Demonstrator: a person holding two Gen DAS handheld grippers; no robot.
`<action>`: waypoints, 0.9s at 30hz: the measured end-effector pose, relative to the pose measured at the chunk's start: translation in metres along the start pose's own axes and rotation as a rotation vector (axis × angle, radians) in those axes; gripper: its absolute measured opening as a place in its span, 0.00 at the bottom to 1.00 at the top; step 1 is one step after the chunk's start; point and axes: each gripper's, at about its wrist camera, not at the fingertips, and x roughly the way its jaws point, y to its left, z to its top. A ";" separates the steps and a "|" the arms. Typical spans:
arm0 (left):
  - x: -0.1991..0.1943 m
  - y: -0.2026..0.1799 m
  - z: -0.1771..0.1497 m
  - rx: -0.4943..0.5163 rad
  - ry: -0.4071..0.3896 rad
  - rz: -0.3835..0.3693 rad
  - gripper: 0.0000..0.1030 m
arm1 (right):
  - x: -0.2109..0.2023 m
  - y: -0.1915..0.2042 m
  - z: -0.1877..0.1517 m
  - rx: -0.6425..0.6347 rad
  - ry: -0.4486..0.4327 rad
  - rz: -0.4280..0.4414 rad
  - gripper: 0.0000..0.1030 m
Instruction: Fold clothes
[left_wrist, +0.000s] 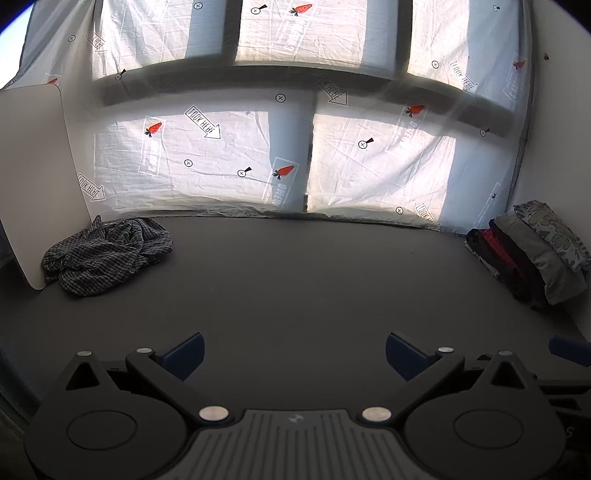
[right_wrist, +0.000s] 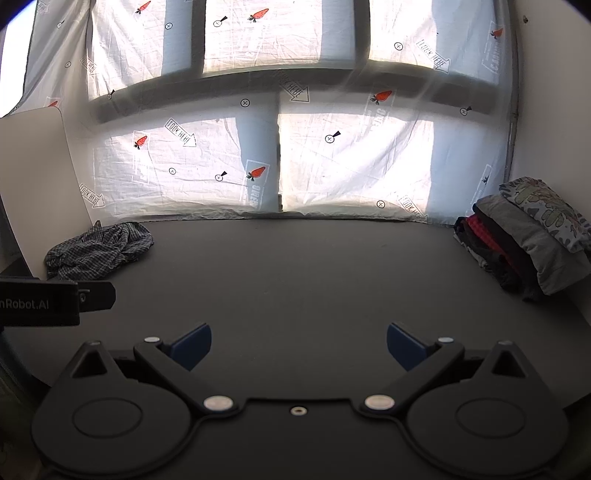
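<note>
The left gripper (left_wrist: 294, 354) hangs spread wide above the dark counter (left_wrist: 295, 288); a crumpled checked shirt (left_wrist: 107, 254) lies far left, folded clothes (left_wrist: 532, 251) far right.

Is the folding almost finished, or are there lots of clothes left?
Nearly finished. A stack of folded clothes already sits at the right. Nothing is in hand: the left gripper and right gripper are both open over the bare table. One crumpled checked shirt at the left is left to fold.
</note>
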 end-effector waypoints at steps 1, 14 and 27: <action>0.001 -0.002 0.000 0.000 0.001 0.001 1.00 | 0.000 0.000 0.000 0.000 0.001 0.001 1.00; 0.006 -0.021 0.005 0.006 0.018 0.014 1.00 | 0.008 -0.014 0.002 0.001 0.007 0.012 1.00; 0.007 -0.023 0.003 0.004 0.022 0.007 1.00 | 0.009 -0.010 0.002 0.001 0.004 0.010 1.00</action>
